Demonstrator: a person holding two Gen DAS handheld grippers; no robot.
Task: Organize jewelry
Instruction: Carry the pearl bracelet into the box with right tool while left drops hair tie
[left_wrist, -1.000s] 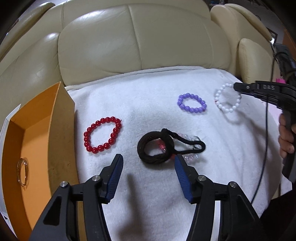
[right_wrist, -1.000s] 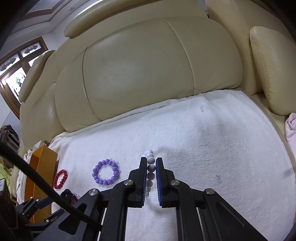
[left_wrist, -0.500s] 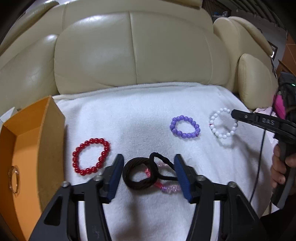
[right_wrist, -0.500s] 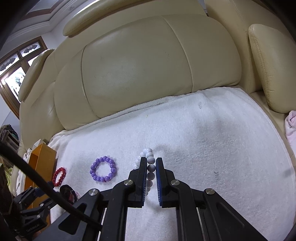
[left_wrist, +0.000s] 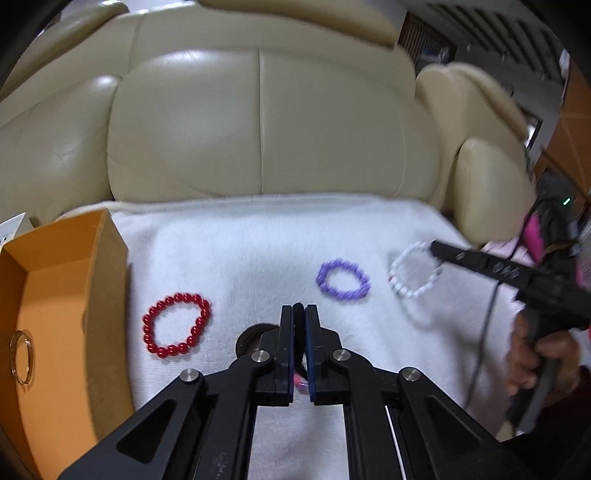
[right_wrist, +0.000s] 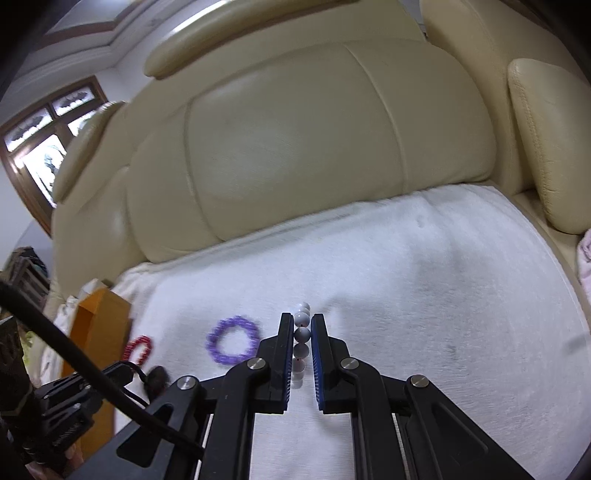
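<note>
My left gripper (left_wrist: 299, 308) is shut on the black hair tie (left_wrist: 248, 338), whose loop shows left of the fingers, with pink beads beneath. A red bead bracelet (left_wrist: 176, 324) lies to its left on the white towel (left_wrist: 240, 251), a purple bead bracelet (left_wrist: 342, 279) to its right. My right gripper (right_wrist: 303, 317) is shut on the white bead bracelet (right_wrist: 302, 334); the bracelet also shows in the left wrist view (left_wrist: 413, 271) held at the right gripper's tip. The purple bracelet (right_wrist: 232, 339) and red bracelet (right_wrist: 139, 348) lie left of it.
An open orange box (left_wrist: 55, 295) stands at the towel's left edge with a clear ring (left_wrist: 22, 356) inside; it also shows in the right wrist view (right_wrist: 98, 325). The cream leather sofa back (left_wrist: 258, 122) rises behind. A cable (right_wrist: 74, 354) crosses the lower left.
My left gripper moved forward over the black hair tie and closed on it. My right gripper stays shut on the white bracelet and has lifted slightly.
</note>
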